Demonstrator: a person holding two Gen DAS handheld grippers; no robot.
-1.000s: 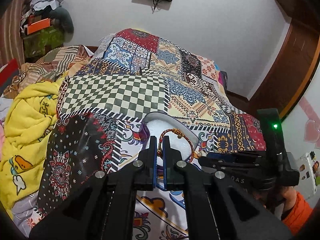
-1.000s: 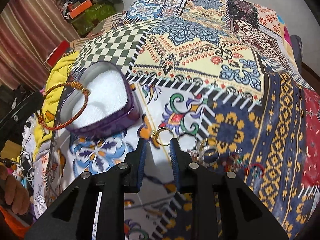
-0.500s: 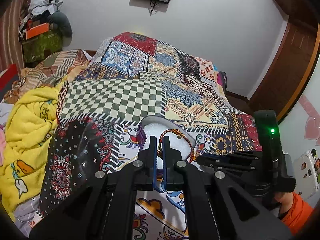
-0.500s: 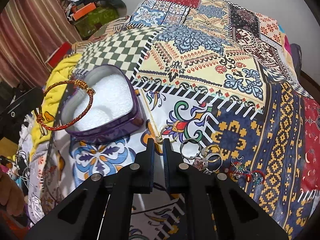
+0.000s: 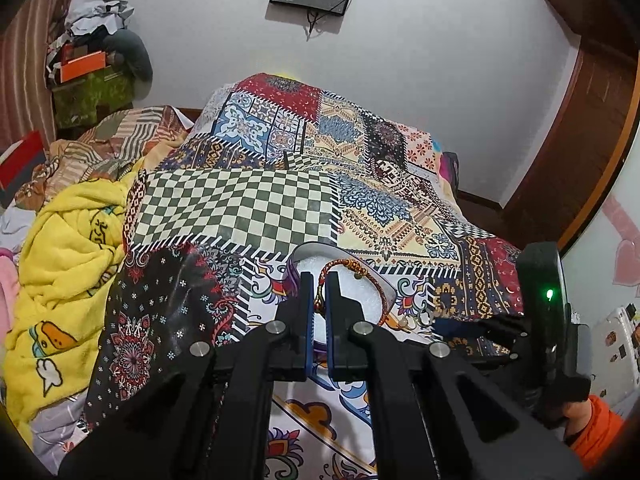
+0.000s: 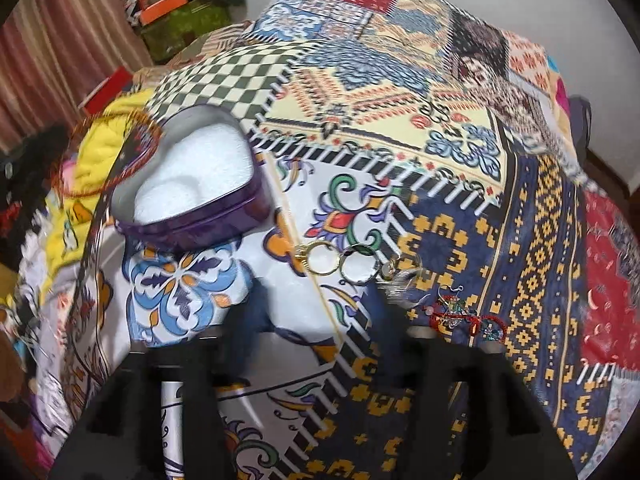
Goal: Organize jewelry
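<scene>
The red-and-gold bracelet (image 5: 352,280) is pinched between the left gripper (image 5: 319,292) fingers above the purple heart-shaped tin (image 6: 192,184). The right gripper (image 6: 316,320) fingers are spread wide near rings (image 6: 340,264) on the bed (image 6: 440,128).

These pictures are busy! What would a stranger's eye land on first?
Probably the loud patchwork bedspread that fills both views. Next, the purple heart-shaped tin with its white lining, sitting on the bedspread, and the red-and-gold braided bracelet pinched in the left gripper just above it. To the tin's right, a few small rings lie loose on the fabric.
</scene>
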